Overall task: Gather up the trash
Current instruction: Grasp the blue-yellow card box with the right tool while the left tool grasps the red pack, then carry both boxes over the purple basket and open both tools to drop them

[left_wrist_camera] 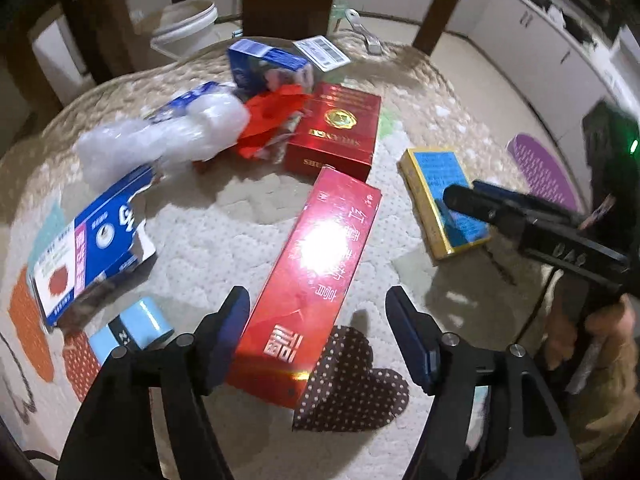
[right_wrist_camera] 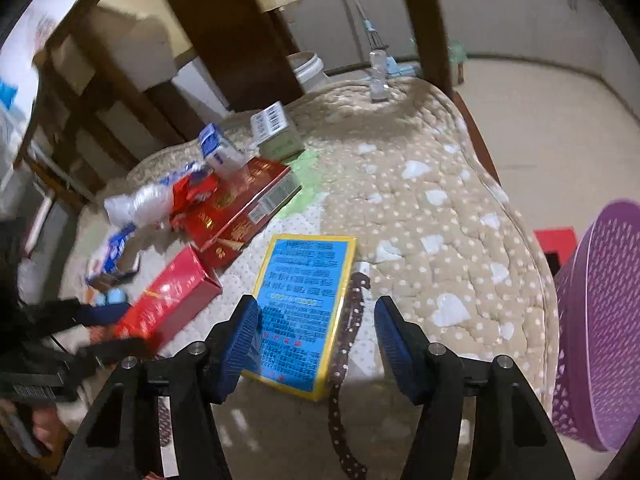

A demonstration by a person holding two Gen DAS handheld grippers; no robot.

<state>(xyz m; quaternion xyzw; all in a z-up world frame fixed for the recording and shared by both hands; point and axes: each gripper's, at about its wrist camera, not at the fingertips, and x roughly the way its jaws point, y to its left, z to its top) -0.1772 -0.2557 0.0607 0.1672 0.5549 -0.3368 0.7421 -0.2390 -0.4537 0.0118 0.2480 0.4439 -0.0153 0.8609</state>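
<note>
The left gripper (left_wrist_camera: pixel 316 320) is hanging open astride the near end of a long red carton (left_wrist_camera: pixel 312 280) lying on the quilted table cover (left_wrist_camera: pixel 440 120). The right gripper (right_wrist_camera: pixel 316 336) is standing open over a blue-and-yellow box (right_wrist_camera: pixel 306 308), pads not pressing it. A purple basket (right_wrist_camera: pixel 600 340) is sitting just beside the table's right edge.

Purple basket (right_wrist_camera: pixel 600 320) cut off at right edge; clear plastic wrap (left_wrist_camera: pixel 160 140) motion-blurred.

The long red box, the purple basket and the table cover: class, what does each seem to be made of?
Long red box: probably glossy, film-wrapped card; strong glare spot. Purple basket: likely moulded plastic; regular perforations. Table cover: quilted fabric, matte; stitched, puffy surface.
</note>
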